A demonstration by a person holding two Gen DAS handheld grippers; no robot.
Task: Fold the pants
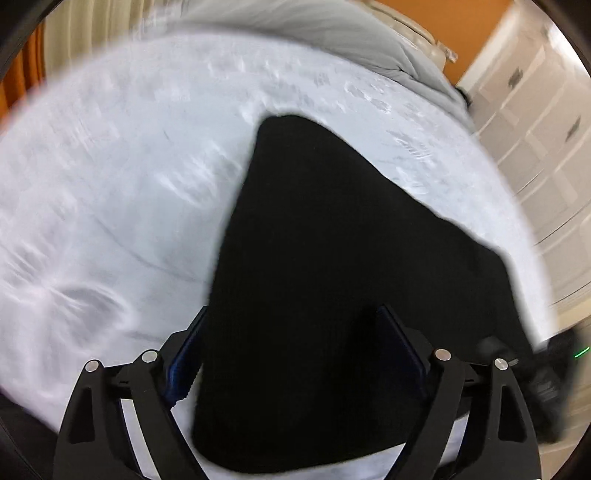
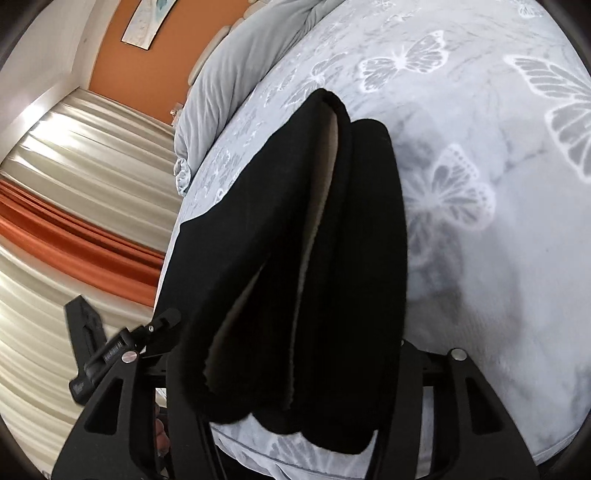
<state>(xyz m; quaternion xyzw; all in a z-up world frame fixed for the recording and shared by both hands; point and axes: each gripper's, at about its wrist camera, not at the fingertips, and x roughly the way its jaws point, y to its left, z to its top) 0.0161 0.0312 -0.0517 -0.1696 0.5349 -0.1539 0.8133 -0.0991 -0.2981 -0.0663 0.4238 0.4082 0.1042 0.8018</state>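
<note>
Black pants lie on a white butterfly-print bedspread. In the left wrist view my left gripper stands wide open just above the near end of the pants, one finger on each side of the cloth. In the right wrist view the pants lie folded in layers, with a pale lining showing between them. My right gripper is mostly hidden behind the folded cloth, which lies over its fingers; I cannot tell how its jaws stand. The other gripper shows at the left.
A grey duvet is bunched at the head of the bed. White cupboards stand past the bed's right side. Orange and cream curtains hang beyond the bed's left edge in the right wrist view, below an orange wall.
</note>
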